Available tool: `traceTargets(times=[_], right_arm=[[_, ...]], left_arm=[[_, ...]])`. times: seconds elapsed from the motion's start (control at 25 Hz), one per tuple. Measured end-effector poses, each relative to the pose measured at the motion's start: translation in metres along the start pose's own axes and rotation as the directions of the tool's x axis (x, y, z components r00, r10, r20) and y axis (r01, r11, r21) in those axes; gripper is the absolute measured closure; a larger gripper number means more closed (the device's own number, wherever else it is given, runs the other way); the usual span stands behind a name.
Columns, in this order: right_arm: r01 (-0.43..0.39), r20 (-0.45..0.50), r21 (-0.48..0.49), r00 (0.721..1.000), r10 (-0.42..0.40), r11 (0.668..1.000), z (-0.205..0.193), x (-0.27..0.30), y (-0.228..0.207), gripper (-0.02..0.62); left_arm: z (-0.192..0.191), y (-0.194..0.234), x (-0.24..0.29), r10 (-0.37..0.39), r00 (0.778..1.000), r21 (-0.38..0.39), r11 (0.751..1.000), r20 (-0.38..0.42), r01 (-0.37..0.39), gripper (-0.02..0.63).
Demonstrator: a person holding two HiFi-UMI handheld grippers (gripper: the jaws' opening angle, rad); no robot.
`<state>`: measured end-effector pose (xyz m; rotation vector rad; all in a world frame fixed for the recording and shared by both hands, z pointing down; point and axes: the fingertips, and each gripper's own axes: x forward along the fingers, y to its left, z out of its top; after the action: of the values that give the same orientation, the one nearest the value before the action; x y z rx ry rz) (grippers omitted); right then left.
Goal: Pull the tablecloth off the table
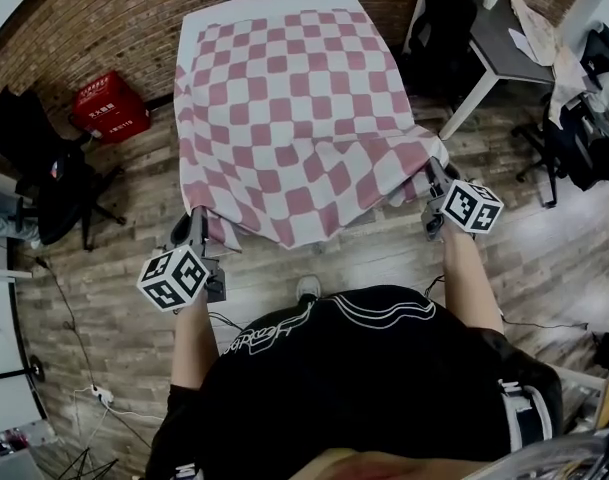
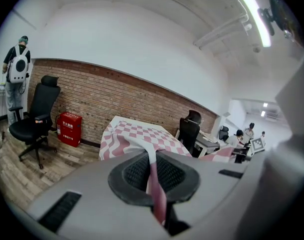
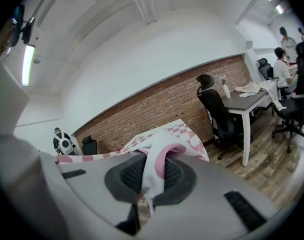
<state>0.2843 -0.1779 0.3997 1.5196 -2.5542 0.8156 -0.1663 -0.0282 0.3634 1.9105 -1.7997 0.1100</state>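
Your left gripper point(image 1: 198, 224) and right gripper point(image 1: 436, 176) clamped on cloth point(image 1: 294, 118) corners, white table point(image 1: 254, 3), plank floor point(image 1: 384, 258), brick wall point(image 1: 134, 18), red box point(image 1: 109, 105), black chair point(image 1: 44, 173).

Matt cloth tablecloth point(image 1: 294, 118) w/ wood floor point(image 1: 384, 263).

We find no print that we can read with confidence. The red box point(image 1: 109, 106) at the upper left of the head view carries white characters, too small to make out. White lettering on the person's black shirt point(image 1: 269, 336), lower centre, is warped and illegible.
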Motion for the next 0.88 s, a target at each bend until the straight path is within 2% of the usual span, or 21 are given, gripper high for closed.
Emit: traceTargets(times=[0.48, 0.88], right_arm=[[-0.066, -0.035, -0.042, 0.997, 0.065, 0.997, 0.037, -0.008, 0.037, 0.595], [-0.081, -0.039, -0.052, 0.996, 0.079, 0.995, 0.075, -0.01, 0.056, 0.595]], left_arm=[[0.039, -0.033, -0.013, -0.006, 1.0, 0.004, 1.0, -0.005, 0.006, 0.601], [0.08, -0.061, -0.007, -0.03, 0.999, 0.015, 0.999, -0.02, 0.03, 0.601]])
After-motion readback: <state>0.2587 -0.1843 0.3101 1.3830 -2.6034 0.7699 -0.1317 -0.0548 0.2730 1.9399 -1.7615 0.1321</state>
